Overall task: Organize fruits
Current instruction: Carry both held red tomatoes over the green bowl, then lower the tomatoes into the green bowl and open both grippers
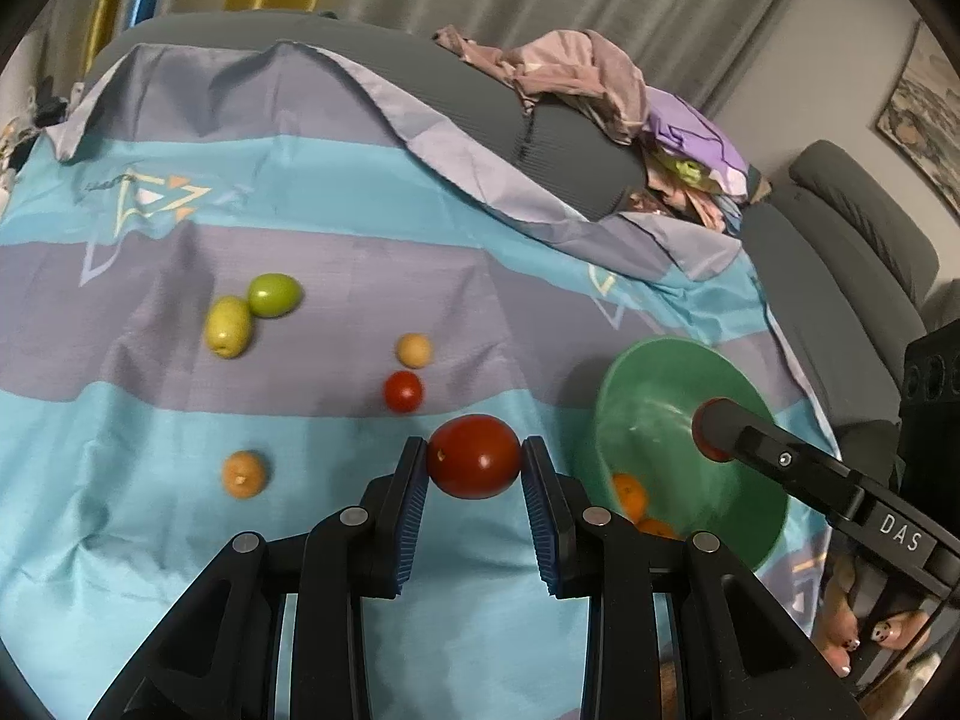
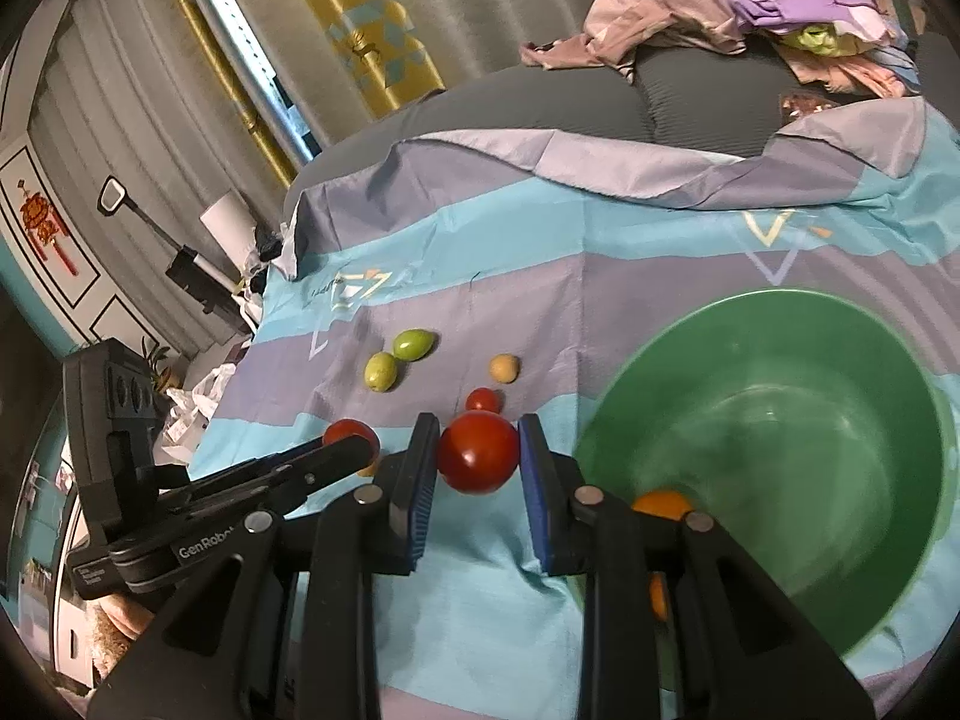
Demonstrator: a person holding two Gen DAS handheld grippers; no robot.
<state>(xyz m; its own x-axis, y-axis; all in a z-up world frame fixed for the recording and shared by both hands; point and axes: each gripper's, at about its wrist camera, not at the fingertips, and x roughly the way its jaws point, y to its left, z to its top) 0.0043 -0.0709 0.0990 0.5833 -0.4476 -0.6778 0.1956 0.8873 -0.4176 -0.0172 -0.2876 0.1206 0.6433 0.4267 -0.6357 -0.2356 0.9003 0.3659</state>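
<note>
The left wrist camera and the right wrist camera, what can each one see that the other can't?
Only the left wrist view shows the orange-tan fruit in full at lower left on the cloth, toes at bottom right, and a framed picture on the wall.

Only the right wrist view shows a red hanging ornament and the empty far side of the green bowl.

Both show each claw shut on a red tomato, two green fruits, a small red tomato, a tan fruit and oranges in the bowl.

Striped sheet (image 1: 150, 420) over grey sofa (image 1: 420, 84); clothes pile (image 1: 588, 78) behind.
</note>
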